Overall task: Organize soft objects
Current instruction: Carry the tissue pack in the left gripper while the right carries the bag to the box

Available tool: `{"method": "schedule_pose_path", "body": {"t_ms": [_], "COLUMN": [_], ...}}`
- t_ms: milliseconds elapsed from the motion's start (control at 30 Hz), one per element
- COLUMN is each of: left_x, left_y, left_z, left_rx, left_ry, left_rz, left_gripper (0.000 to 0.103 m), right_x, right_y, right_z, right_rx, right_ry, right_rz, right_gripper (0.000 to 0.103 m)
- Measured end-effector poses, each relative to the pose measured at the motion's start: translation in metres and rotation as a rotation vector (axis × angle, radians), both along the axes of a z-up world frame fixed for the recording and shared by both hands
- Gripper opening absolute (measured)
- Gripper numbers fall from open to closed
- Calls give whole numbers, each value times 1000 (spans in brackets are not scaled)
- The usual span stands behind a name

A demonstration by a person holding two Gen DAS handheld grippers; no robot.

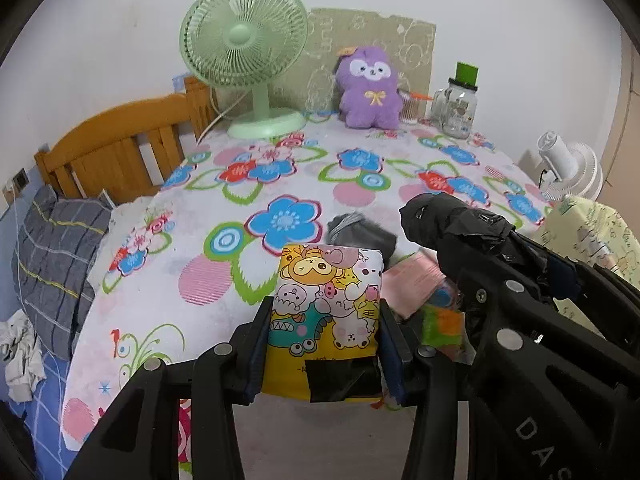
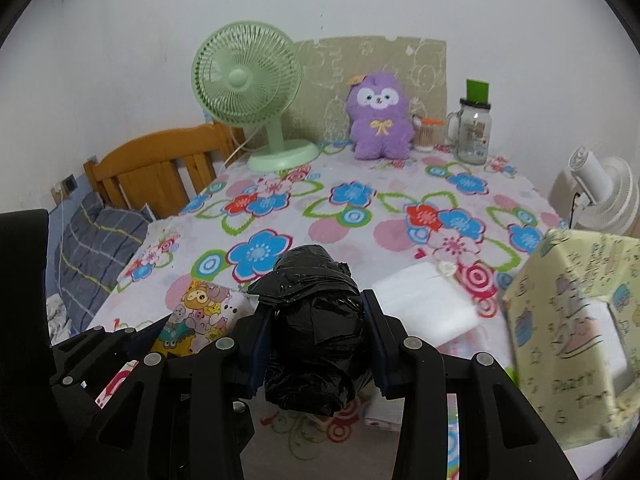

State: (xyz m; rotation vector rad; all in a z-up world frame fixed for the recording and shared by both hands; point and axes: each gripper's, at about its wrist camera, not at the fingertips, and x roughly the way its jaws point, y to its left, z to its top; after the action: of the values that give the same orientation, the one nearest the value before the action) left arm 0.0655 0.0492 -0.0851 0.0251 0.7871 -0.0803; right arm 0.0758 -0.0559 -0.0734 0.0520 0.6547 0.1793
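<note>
Left gripper fingers clamped a cartoon packet; right gripper fingers clamped a black bundle. Both were lifted, unplaced; white pack remained on table.

pink pack blurred, half hidden behind right gripper; grey bundle unclear

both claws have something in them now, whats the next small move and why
Probably carry both packs toward the yellow-green box at the right. The left claw is clamped on the cartoon tissue pack, the right claw on the black plastic bundle, and both appear clear of the floral tablecloth, so nothing needs regripping first.
</note>
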Motion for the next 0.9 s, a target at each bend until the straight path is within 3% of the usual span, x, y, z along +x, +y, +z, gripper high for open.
{"method": "schedule_pose_path", "body": {"t_ms": [900], "left_x": [-44], "left_y": [-73], "left_z": [60], "left_rx": [30], "left_ry": [-141], "left_rz": [-47], "left_gripper": [49], "right_x": [-58], "right_y": [-78], "right_z": [60], "right_rx": [20], "right_ry": [-124], "right_rz": [-74], "right_gripper": [45]}}
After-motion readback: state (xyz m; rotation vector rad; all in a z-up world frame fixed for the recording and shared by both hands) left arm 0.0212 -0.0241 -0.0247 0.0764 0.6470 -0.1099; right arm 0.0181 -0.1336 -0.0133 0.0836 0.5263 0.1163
